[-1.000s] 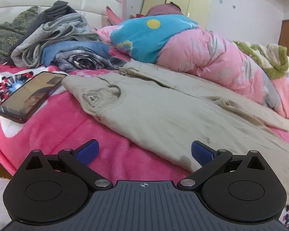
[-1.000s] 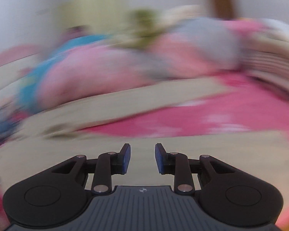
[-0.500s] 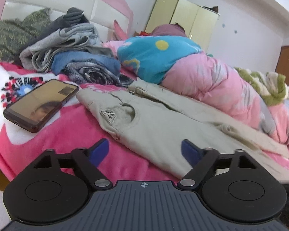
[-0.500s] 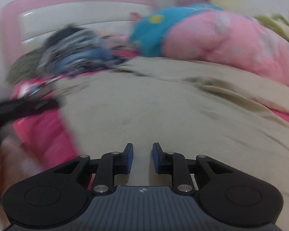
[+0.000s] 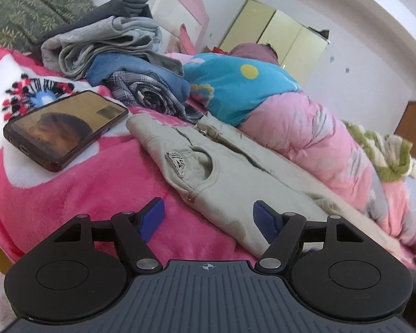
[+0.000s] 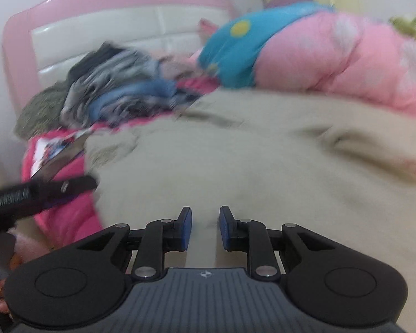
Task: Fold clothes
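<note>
khaki trousers (image 5: 235, 183) lie flat across the pink fleece blanket (image 5: 77, 191), waistband toward upper left, legs running to the right edge of frame. left gripper (image 5: 208, 217) low centre: jaws closing, trouser edge between the blue pads, pads not pressing it. right gripper (image 6: 205, 229) over the trouser cloth, jaws narrowly apart, nothing pinched; view blurred. no containers seen. smartphone (image 5: 63, 127) on the blanket, left of the waistband, apart from it. stack of folded clothes (image 5: 119, 63) upper left, before the pink headboard (image 6: 111, 8). pink and blue quilt (image 5: 291, 116) heaped along the trousers' far side. yellow wardrobe (image 5: 277, 36) behind.
</note>
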Motion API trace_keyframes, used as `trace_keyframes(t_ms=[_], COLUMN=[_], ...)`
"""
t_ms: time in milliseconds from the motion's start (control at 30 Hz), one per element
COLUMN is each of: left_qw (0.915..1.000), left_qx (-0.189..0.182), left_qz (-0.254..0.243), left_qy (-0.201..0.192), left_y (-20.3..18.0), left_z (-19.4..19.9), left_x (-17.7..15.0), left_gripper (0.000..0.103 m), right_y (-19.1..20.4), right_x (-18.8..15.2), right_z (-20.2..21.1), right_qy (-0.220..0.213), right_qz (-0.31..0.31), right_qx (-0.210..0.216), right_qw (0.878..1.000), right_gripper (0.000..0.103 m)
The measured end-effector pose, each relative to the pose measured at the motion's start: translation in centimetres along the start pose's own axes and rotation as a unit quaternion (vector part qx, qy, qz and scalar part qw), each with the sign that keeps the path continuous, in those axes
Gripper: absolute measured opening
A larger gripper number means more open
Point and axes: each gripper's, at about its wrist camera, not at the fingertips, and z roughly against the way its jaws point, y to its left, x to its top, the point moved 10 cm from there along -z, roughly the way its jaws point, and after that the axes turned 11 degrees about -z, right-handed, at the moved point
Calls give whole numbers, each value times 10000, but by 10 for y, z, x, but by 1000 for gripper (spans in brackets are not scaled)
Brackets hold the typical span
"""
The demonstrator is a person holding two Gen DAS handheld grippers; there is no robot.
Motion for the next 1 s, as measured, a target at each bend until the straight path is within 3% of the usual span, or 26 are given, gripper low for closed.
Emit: trace_keyframes(t_ms=[67, 200, 267, 433, 667, 900, 1000], left_qw=[10000, 10000, 10000, 9999, 9998, 9996, 9995], left_qx=[-18, 4, 22, 34, 155, 239, 257], left_qz=[89, 85, 76, 124, 51, 15, -2], left_qy=[-20, -45, -56, -96, -138, -167, -175], left_y=[2, 1, 0, 2, 0, -1, -1], left_z=[-1, -3, -3, -1, 0, 2, 2], left_x=[0, 0, 0, 0, 0, -1, -1], left_gripper=[72, 73, 73, 73, 73, 74, 74], right_y=[24, 51, 51, 28, -23, -67, -86], right_x=[-15, -35, -39, -56, -73, -71, -77], right_z=[7, 29, 41, 65, 69, 89, 93], right_qy=[-30, 117, 400, 894, 1020, 459, 268], right_qz=[294, 320, -44, -1584, -3666, -4999, -5546], right_qx=[378, 960, 1305, 1536, 1567, 1414, 1359], right_qw=[9988, 9948, 9906, 9713, 9114, 8532, 8205], right_gripper=[24, 28, 28, 30, 29, 29, 29])
